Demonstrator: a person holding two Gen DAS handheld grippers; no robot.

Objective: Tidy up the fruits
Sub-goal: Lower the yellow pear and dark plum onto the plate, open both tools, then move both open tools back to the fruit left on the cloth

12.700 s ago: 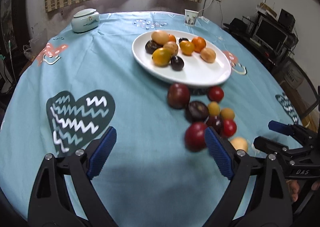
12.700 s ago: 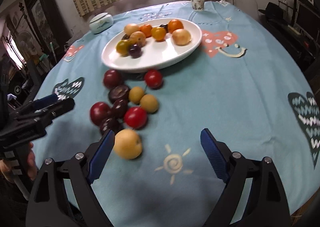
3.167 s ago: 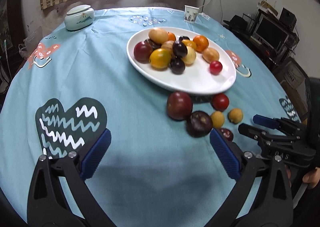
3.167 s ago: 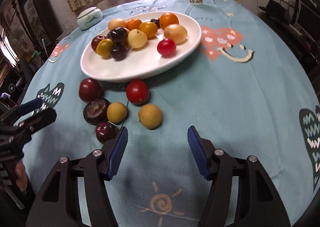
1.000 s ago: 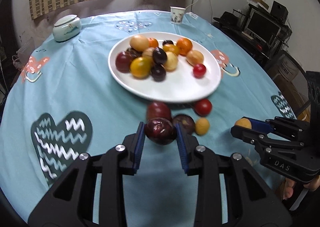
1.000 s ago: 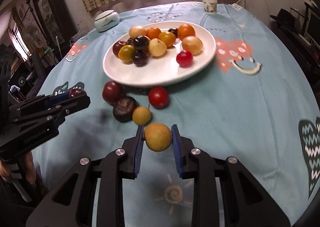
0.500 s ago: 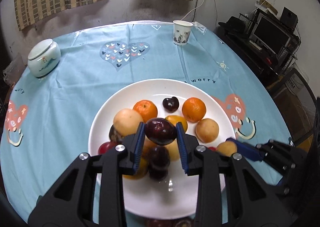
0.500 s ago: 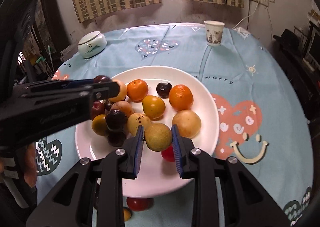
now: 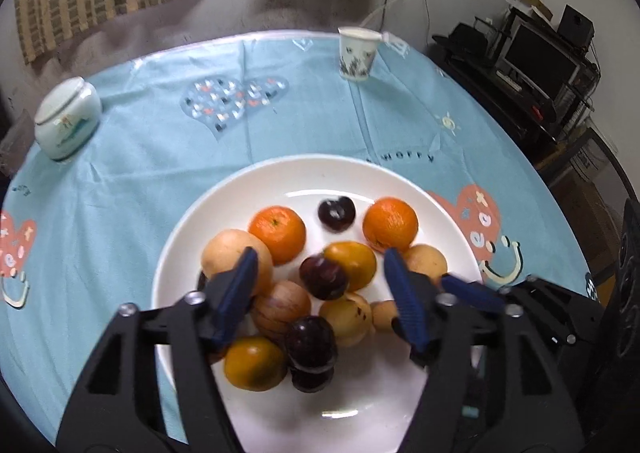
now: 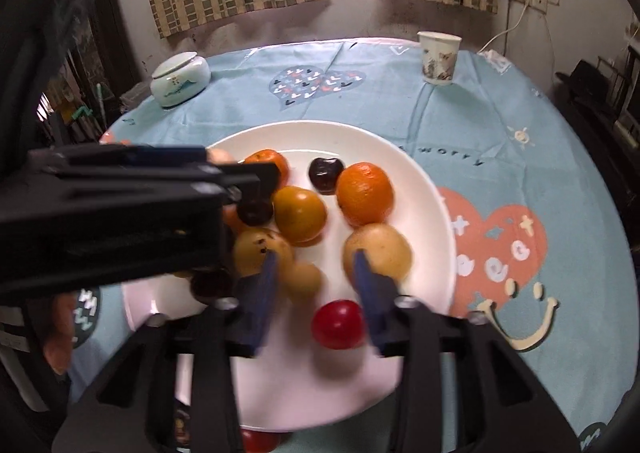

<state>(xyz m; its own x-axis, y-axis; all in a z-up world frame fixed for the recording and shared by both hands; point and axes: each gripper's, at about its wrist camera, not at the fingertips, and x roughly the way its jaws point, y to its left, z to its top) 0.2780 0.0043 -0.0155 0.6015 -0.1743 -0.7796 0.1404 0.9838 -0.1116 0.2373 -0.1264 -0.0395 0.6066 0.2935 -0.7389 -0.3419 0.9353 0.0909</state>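
A white oval plate [image 9: 400,181] holds several fruits: oranges, yellow pears and dark plums. My left gripper [image 9: 322,267] is open above the pile, with a dark plum [image 9: 323,278] lying loose between its fingers. My right gripper [image 10: 314,265] is open over the plate [image 10: 432,213], with a small yellow fruit [image 10: 305,282] loose and blurred between its fingers, beside a red fruit [image 10: 337,324]. The left gripper's body [image 10: 120,213] crosses the right wrist view at left.
A paper cup [image 9: 357,54] and a lidded pale green jar [image 9: 66,118] stand at the back of the round blue-clothed table [image 9: 160,157]. A red fruit [image 10: 260,440] lies on the cloth below the plate's near rim. Shelves with electronics stand at the right.
Both grippers have opened over the plate. The dark plum has left the left gripper and the yellow fruit has left the right gripper; both now sit among the plate's fruits.
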